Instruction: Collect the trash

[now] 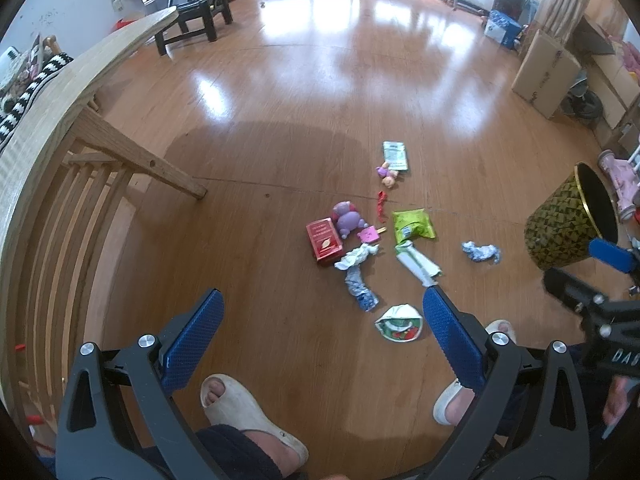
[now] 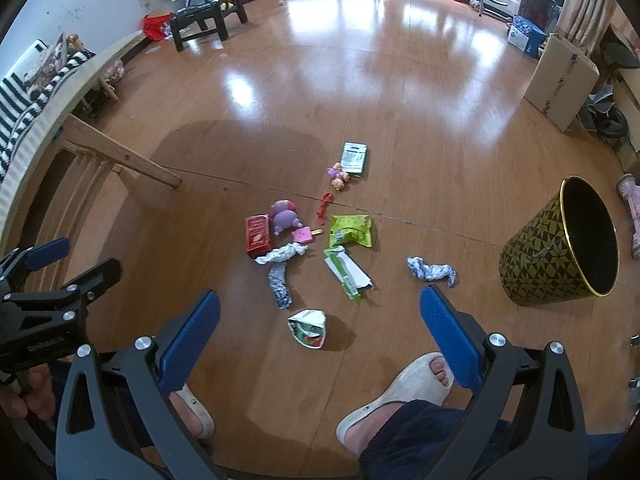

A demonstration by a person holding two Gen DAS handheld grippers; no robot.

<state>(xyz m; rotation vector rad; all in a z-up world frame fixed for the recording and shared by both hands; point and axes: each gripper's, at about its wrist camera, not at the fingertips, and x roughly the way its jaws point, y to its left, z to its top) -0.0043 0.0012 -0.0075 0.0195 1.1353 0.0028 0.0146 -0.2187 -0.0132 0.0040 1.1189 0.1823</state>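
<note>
Litter lies scattered mid-frame on the glossy wooden floor (image 1: 304, 92): a crinkled green snack bag (image 2: 351, 231), a torn green-and-white wrapper (image 2: 347, 271), a crumpled blue-white paper wad (image 2: 431, 270), a twisted tissue strip (image 2: 280, 270), a flattened paper cup (image 2: 308, 328), and a red box (image 2: 258, 234) beside a purple plush toy (image 2: 283, 216). The bin (image 2: 560, 240), patterned in gold and black triangles, stands tilted at right; the right wrist view shows its dark mouth whole, while the left wrist view crops it. Both the left gripper (image 1: 322, 320) and right gripper (image 2: 320, 320) hang spread wide, holding nothing, above slippered feet (image 2: 400, 392).
</note>
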